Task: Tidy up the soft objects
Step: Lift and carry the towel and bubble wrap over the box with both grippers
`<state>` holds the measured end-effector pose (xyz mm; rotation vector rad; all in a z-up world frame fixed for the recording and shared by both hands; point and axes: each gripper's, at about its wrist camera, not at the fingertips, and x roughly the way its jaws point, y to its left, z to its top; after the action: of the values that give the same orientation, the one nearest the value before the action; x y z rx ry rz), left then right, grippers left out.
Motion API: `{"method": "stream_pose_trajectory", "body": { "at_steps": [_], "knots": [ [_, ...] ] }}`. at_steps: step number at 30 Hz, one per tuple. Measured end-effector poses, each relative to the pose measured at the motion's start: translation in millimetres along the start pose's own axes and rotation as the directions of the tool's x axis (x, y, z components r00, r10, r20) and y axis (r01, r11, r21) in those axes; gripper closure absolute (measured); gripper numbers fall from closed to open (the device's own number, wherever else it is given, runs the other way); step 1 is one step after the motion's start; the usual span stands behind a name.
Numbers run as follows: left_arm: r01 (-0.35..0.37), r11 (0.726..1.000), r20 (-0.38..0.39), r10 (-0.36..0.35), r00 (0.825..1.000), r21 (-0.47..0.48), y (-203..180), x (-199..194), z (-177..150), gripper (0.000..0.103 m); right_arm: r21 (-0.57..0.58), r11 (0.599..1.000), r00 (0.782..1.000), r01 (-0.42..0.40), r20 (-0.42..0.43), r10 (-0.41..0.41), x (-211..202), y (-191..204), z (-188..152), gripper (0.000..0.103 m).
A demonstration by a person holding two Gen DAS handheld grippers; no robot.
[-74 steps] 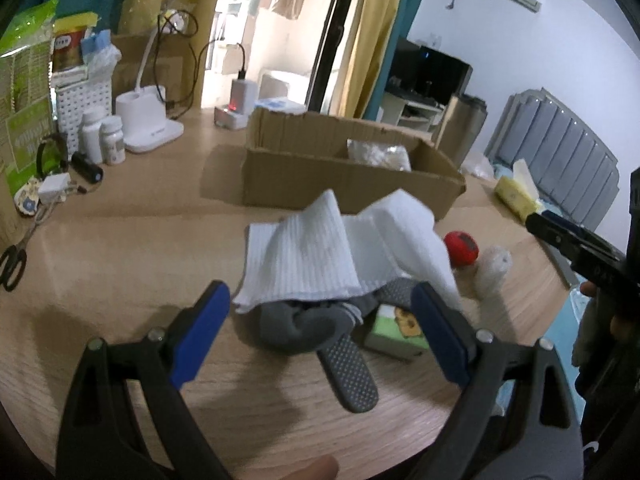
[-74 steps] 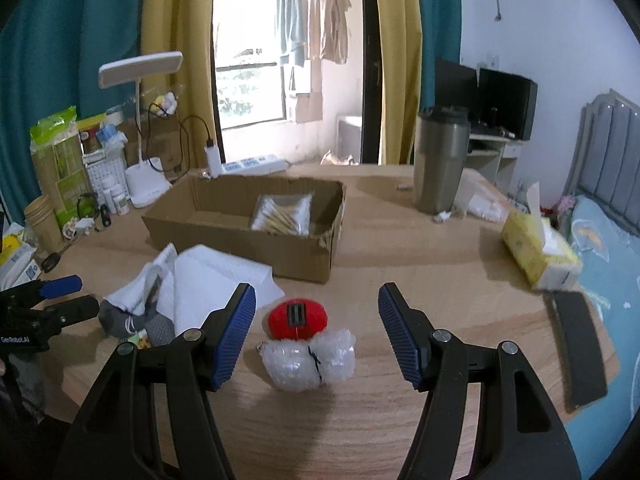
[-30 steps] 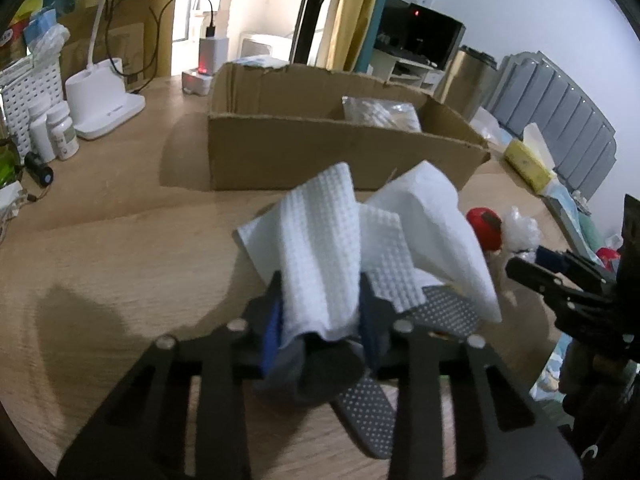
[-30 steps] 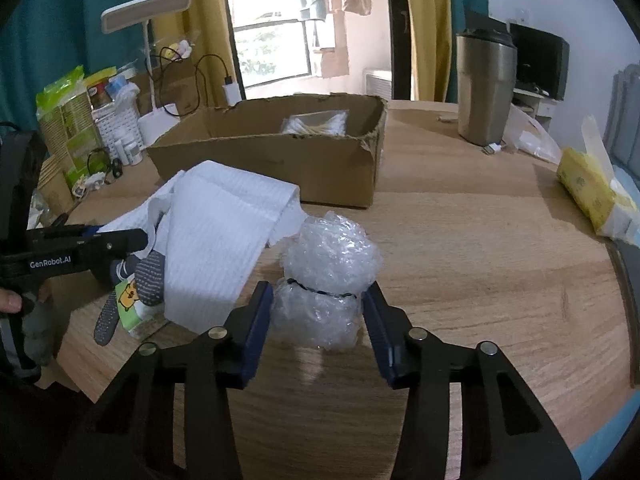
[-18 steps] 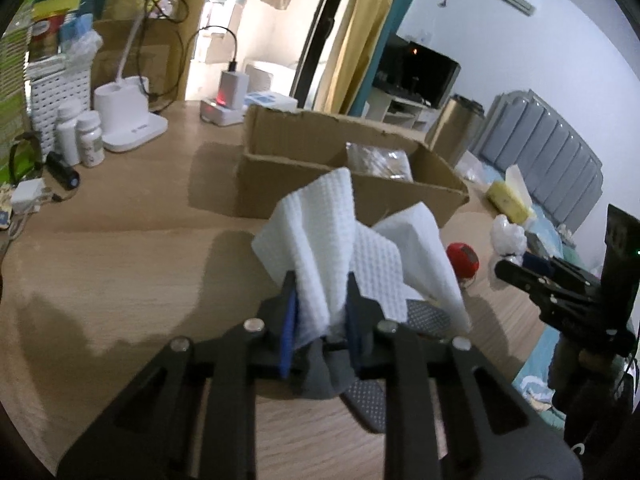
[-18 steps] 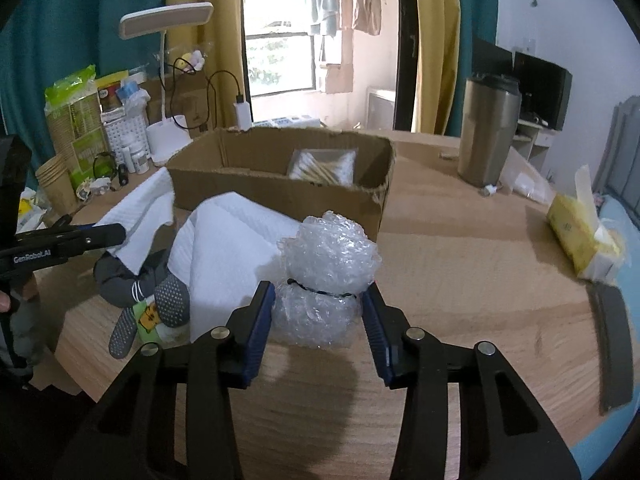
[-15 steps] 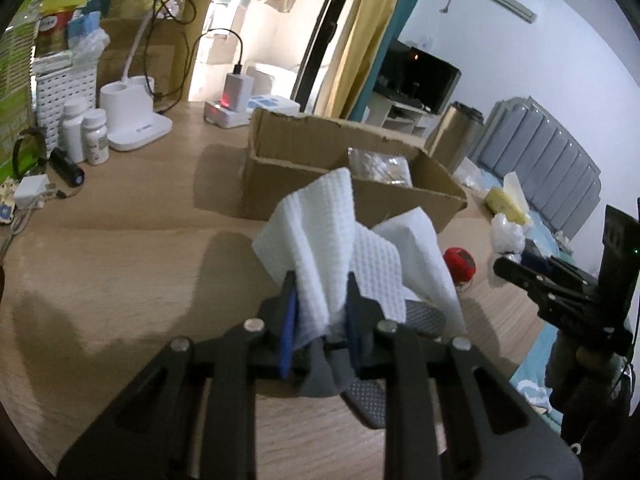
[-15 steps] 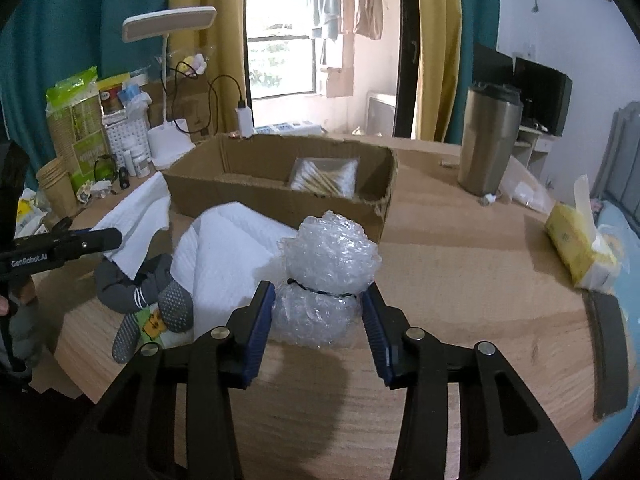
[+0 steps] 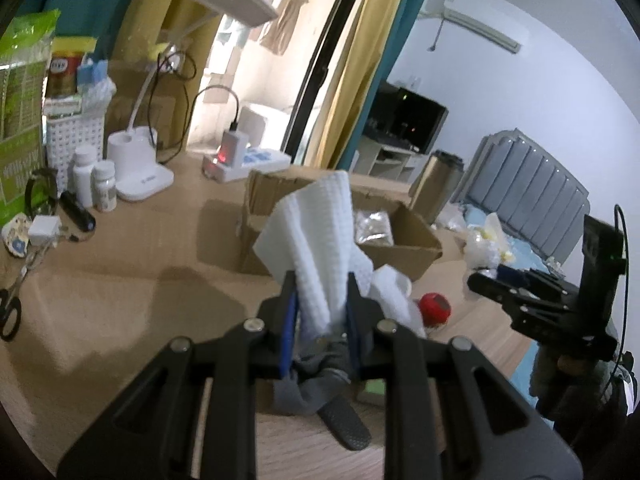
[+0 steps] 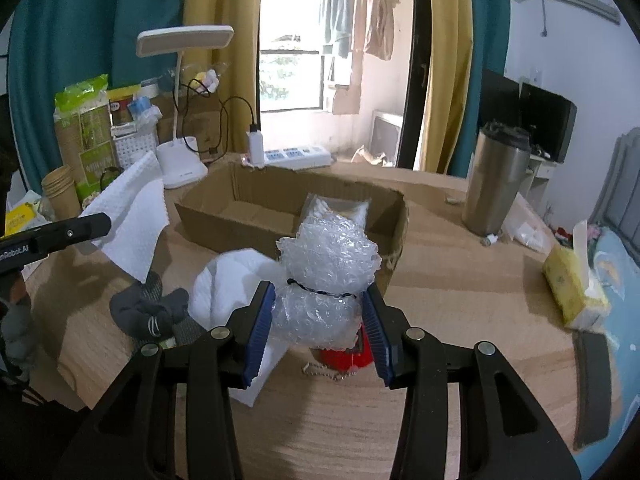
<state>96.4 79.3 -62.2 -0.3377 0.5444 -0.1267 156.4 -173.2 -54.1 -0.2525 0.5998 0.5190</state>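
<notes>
My left gripper (image 9: 319, 322) is shut on a white waffle cloth (image 9: 320, 236) and holds it up above the table, in front of the cardboard box (image 9: 416, 240). The cloth also shows in the right wrist view (image 10: 132, 216). My right gripper (image 10: 318, 328) is shut on a tied bubble-wrap bundle (image 10: 326, 276), lifted near the box's front wall (image 10: 224, 236). A grey sock (image 10: 150, 314) and a second white cloth (image 10: 228, 284) lie on the table below. A plastic bag (image 10: 320, 208) lies inside the box.
A red round object (image 9: 435, 307) lies on the table under the bubble wrap. A steel tumbler (image 10: 496, 184) and a yellow tissue pack (image 10: 572, 284) stand to the right. A desk lamp (image 10: 180, 168), bottles (image 9: 96, 184) and scissors (image 9: 8, 316) crowd the left.
Both grippers have risen. The left has lifted the white cloth off the sock, and the right has carried the bubble wrap up and toward the box.
</notes>
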Motion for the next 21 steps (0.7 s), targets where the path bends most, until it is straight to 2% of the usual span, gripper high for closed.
{"method": "stream_pose_trajectory", "body": {
  "at_steps": [6,13,21],
  "knots": [
    [0.026,1.0,0.078,-0.026,0.997,0.003,2.3,-21.6,4.9,0.081,-0.02,1.0,1.0,-0.001,0.027,0.002,-4.5,10.3,10.7,0.056],
    [0.043,0.999,0.106,-0.043,0.993,0.002,2.7,-25.9,16.9,0.081,-0.028,0.999,0.999,-0.019,0.033,0.02,3.3,20.6,17.5,0.056],
    [0.067,0.998,0.141,-0.069,0.988,0.021,0.8,-31.6,32.9,0.081,-0.045,0.998,0.996,-0.04,0.081,0.044,2.4,28.9,30.9,0.056]
  ]
}}
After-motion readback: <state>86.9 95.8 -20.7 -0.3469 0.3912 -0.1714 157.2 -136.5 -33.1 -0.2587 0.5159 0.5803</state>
